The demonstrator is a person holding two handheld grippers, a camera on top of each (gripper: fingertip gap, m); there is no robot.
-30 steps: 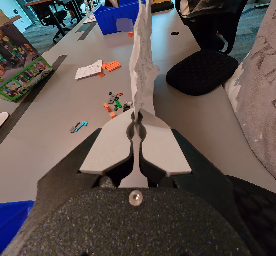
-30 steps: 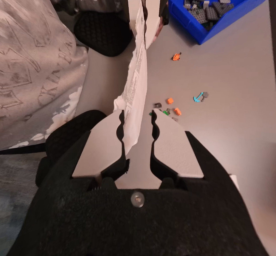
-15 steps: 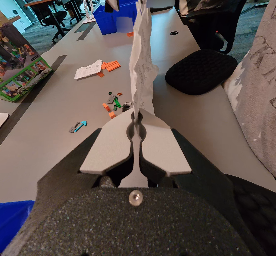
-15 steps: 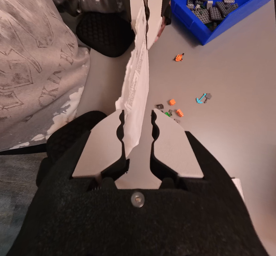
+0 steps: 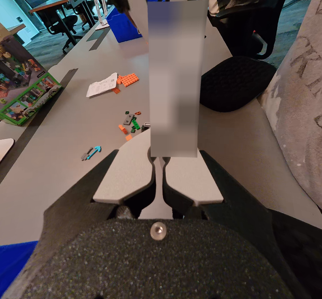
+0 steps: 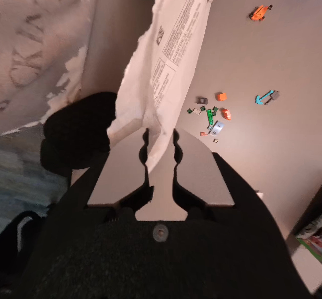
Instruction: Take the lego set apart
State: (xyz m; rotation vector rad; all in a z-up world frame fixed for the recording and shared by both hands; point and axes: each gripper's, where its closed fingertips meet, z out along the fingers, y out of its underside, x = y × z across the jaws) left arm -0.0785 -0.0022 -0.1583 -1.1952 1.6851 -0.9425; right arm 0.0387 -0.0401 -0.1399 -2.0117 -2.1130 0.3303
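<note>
Grey table (image 6: 261, 60): white paper bag (image 6: 167, 74) hangs between parted right gripper (image 6: 160, 130) fingers; left gripper (image 5: 157, 158) nearly closed, hold hidden; loose bricks (image 6: 210, 116) beside.

White printed paper bag (image 6: 165, 67); orange plate (image 5: 129, 79); cyan pickaxe (image 6: 263, 97); blue bin (image 5: 122, 27); grey table (image 5: 69, 133).

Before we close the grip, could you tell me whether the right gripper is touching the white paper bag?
Cannot tell. In the right wrist view the open right gripper straddles the white paper bag's lower corner; its edge overlaps one finger, contact unclear.
</note>
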